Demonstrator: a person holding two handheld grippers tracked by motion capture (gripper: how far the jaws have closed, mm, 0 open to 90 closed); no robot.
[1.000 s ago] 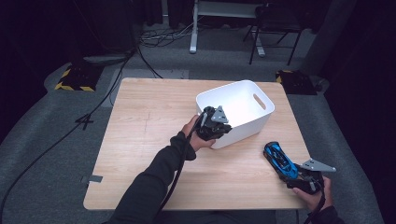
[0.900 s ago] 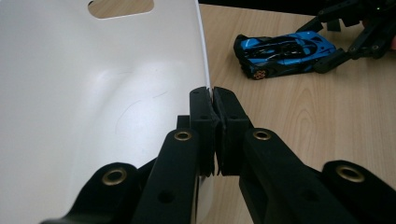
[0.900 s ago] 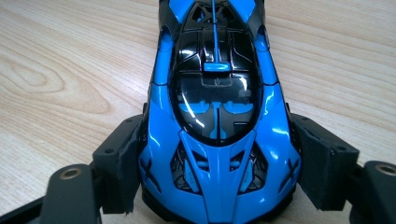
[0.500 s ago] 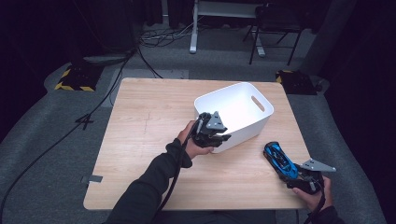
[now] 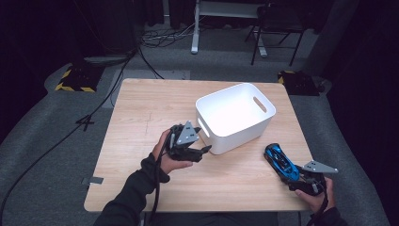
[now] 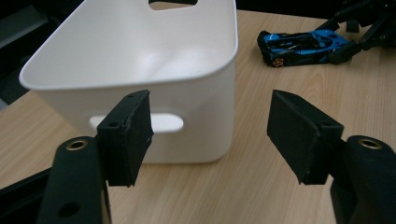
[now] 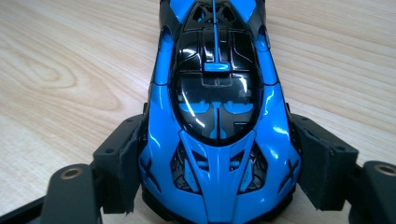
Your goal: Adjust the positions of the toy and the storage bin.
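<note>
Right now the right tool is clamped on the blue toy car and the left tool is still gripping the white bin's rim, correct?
Not quite. The left tool is not gripping the white bin: its jaws have just been opening and stand apart with nothing between them, short of the bin wall, as the left gripper view shows. The right tool is indeed clamped on the blue toy car.

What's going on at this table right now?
A person works two handheld grippers at a wooden table. The right gripper is shut on a blue toy car resting on the table near its right edge. The left gripper has just been opening, with nothing between its jaws, and sits in front of a white bin, whose inside looks empty.
</note>
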